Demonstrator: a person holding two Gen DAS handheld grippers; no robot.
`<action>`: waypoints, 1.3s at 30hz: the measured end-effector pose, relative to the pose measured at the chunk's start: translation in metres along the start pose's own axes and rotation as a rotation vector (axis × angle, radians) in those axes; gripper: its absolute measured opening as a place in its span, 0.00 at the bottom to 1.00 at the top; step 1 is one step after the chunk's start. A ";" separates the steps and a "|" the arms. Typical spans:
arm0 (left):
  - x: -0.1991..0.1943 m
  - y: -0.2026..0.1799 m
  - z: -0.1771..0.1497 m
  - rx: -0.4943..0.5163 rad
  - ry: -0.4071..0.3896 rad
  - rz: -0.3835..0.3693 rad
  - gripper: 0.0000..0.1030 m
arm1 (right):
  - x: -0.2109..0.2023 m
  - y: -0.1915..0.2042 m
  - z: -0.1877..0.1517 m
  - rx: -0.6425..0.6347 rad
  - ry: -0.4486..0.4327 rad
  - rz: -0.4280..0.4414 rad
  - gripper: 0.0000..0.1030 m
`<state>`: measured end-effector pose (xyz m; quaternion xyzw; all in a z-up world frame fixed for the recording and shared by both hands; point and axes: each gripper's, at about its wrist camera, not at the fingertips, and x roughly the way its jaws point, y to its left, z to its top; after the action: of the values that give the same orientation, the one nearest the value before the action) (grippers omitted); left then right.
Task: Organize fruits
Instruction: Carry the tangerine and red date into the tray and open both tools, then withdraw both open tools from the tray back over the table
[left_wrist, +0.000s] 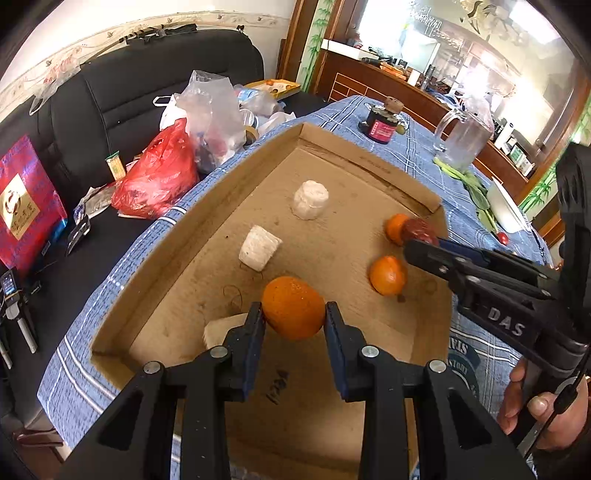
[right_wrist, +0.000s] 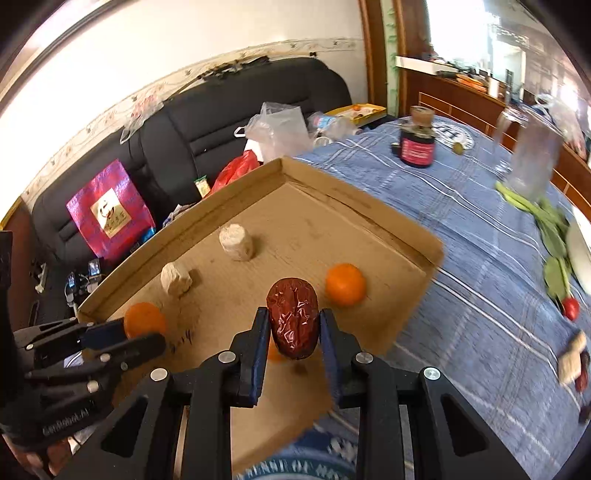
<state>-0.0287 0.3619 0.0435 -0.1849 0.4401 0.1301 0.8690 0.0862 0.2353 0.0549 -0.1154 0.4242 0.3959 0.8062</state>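
A shallow cardboard tray (left_wrist: 354, 155) lies on a blue checked cloth. My left gripper (left_wrist: 293, 317) is shut on an orange (left_wrist: 293, 306) above the tray's near part. My right gripper (right_wrist: 293, 328) is shut on a wrinkled red date (right_wrist: 293, 321) over the tray's right side; it shows in the left wrist view (left_wrist: 419, 236) too. Two more oranges (left_wrist: 388, 275) (left_wrist: 395, 227) lie in the tray near the right wall. One orange (right_wrist: 345, 284) shows in the right wrist view, and the held orange (right_wrist: 144, 319) sits at the left gripper there.
Three white foam pieces (left_wrist: 310, 199) (left_wrist: 258, 247) (left_wrist: 221, 330) lie in the tray. A dark jar (left_wrist: 384, 125), a glass pitcher (left_wrist: 465, 133), green leaves (left_wrist: 472, 188) and a white bowl (left_wrist: 506, 206) stand on the cloth. Loose dates and a foam piece (right_wrist: 572, 362) lie right. Bags (left_wrist: 159, 177) sit on the sofa.
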 end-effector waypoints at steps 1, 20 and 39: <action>0.002 -0.001 0.002 0.007 -0.002 0.002 0.31 | 0.005 0.002 0.004 -0.007 0.003 -0.001 0.29; 0.019 -0.009 0.012 0.095 -0.010 0.077 0.32 | 0.056 0.001 0.019 -0.062 0.082 -0.052 0.29; -0.026 -0.018 -0.010 0.086 -0.093 0.140 0.54 | -0.029 -0.006 -0.017 0.002 -0.001 -0.079 0.50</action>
<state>-0.0440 0.3396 0.0624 -0.1099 0.4162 0.1802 0.8845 0.0708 0.2070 0.0668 -0.1310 0.4193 0.3632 0.8217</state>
